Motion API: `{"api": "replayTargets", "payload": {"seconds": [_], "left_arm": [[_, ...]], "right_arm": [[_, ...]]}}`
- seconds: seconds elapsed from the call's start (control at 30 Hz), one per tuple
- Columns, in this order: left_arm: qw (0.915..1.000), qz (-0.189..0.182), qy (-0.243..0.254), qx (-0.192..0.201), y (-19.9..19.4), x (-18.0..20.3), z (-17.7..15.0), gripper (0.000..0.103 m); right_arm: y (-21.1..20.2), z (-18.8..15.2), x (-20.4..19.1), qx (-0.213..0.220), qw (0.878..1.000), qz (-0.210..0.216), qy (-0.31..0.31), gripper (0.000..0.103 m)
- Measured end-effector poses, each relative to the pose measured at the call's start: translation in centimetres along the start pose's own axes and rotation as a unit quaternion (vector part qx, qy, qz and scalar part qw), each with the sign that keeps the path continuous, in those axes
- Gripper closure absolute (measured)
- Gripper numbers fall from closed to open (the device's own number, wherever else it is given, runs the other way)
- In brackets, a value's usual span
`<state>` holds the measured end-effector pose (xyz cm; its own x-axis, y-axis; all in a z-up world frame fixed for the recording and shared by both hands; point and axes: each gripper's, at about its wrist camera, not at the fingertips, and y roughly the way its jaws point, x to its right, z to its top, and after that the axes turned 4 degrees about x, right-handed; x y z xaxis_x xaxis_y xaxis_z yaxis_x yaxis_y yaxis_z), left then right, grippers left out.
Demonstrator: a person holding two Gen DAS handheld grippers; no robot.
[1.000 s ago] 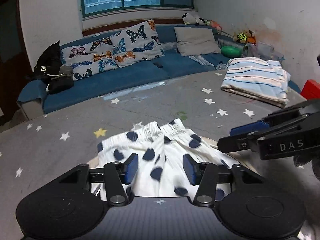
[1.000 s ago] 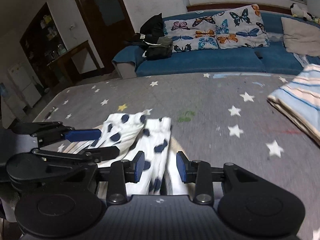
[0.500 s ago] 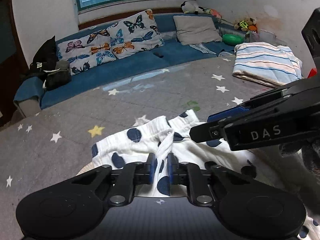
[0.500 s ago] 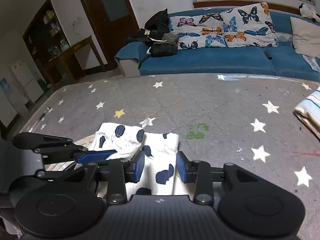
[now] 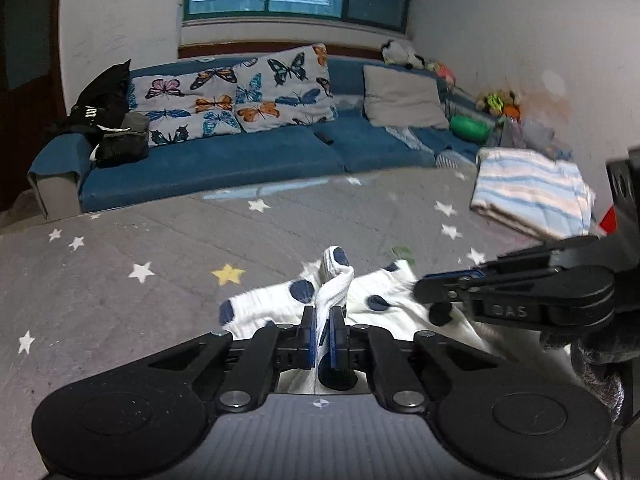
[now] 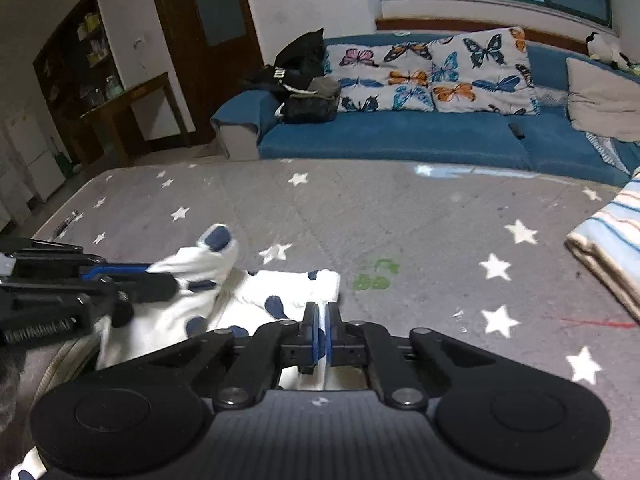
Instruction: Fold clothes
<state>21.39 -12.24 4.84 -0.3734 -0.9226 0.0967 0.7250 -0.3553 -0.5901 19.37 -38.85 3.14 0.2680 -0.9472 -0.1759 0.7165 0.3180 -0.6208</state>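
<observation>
A white garment with dark blue dots (image 5: 376, 296) lies on the grey star-patterned surface (image 5: 160, 248). My left gripper (image 5: 323, 320) is shut on a pinched fold of it, which sticks up between the blue pads. My right gripper (image 6: 322, 316) is shut on the garment's other edge (image 6: 288, 292). In the left wrist view the right gripper (image 5: 516, 292) comes in from the right over the cloth. In the right wrist view the left gripper (image 6: 116, 276) comes in from the left, holding a raised fold.
A folded blue-and-white striped blanket (image 5: 532, 196) lies at the right on the surface, also in the right wrist view (image 6: 616, 248). A blue sofa (image 5: 224, 160) with butterfly pillows stands behind. A dark wooden table (image 6: 128, 112) and door stand at far left.
Both grippers have closed on the dotted garment; the left shut first, then the right. The pinched folds are now lifted a little off the surface.
</observation>
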Motion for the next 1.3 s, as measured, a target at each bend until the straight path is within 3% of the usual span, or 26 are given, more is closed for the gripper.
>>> {"api": "replayTargets", "payload": {"seconds": [0.37, 0.63, 0.83, 0.93, 1.1, 1.23, 1.3], "left_arm": [[0.9985, 0.049, -0.023, 0.012, -2.5, -4.4, -0.1, 0.096], [0.9935, 0.108, -0.034, -0.009, -2.6, -8.3, -1.7, 0.096], [0.9903, 0.131, -0.043, -0.017, -3.1, -10.0, -2.8, 0.096], [0.9891, 0.14, -0.041, -0.017, -3.6, -10.3, -2.9, 0.096], [0.9873, 0.152, -0.042, -0.021, -4.2, -11.2, -3.1, 0.096], [0.986, 0.158, -0.048, -0.025, -4.4, -12.1, -3.5, 0.096], [0.9854, 0.161, -0.049, -0.025, -4.5, -12.4, -3.7, 0.096]], "right_arm": [[-2.7, 0.7, 4.0, 0.025, 0.997, -0.074, 0.003, 0.101], [-3.5, -0.5, 8.3, 0.02, 0.992, -0.122, 0.03, 0.1], [-3.4, -1.2, 8.5, 0.013, 0.996, -0.072, 0.054, 0.091], [-2.7, -1.4, 7.9, 0.011, 0.996, -0.063, 0.057, 0.073], [-1.7, -1.5, 7.1, 0.008, 0.997, -0.043, 0.065, 0.073], [-0.8, -1.7, 5.8, 0.001, 0.998, -0.046, 0.032, 0.072], [-0.6, -1.7, 5.3, 0.002, 0.999, -0.046, 0.017, 0.082]]}}
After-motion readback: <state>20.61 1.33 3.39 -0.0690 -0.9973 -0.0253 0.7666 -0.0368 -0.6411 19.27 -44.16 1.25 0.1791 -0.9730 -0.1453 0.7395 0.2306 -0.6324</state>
